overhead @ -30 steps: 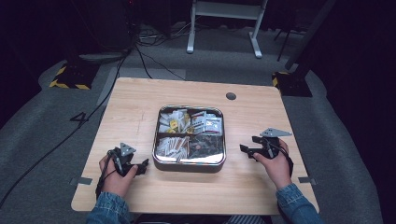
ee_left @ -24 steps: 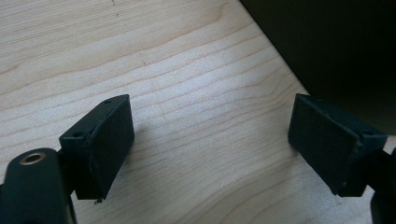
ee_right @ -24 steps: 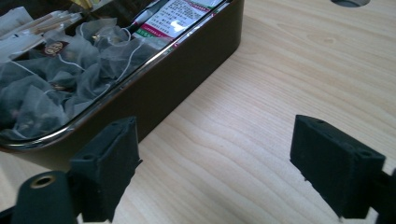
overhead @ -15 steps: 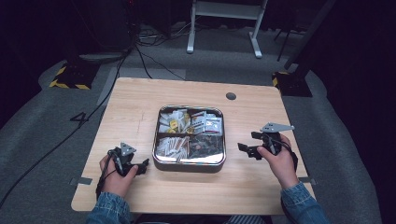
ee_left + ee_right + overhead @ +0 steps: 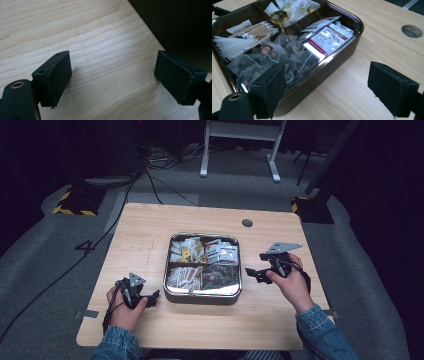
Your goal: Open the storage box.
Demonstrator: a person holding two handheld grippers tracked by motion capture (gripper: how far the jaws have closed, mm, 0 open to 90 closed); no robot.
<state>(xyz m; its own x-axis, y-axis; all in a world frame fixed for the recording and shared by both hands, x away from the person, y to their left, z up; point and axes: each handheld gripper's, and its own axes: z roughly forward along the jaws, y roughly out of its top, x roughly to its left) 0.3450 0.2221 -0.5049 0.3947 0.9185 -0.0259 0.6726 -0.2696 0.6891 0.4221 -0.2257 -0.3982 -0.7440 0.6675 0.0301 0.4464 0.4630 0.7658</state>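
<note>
On the wooden table (image 5: 150, 227) a square metal tin (image 5: 202, 295) sits near the middle, divided into compartments that hold paper sachets, clear tea bags and printed packets. The left gripper (image 5: 148, 299) rests low on the table just beside the tin's near left corner, in the same place and pose as a second ago; the left gripper view shows its jaws wide apart over bare wood grain, with nothing between them. The right gripper (image 5: 256, 272) is where the change lies: a second ago it hung further out toward the table's right edge, and since then it has drifted inward and a little up, so that its tips now lie close to the tin's right wall without touching it. The right gripper view has its jaws spread wide and empty, the left-hand one over the tin's near wall, the other over bare table. Through that gap show the tea bags (image 5: 287, 57) in the nearest compartment, the printed packets (image 5: 325, 37) behind them and a round cable hole (image 5: 412, 30) in the tabletop beyond. The tin and its contents have not moved
</note>
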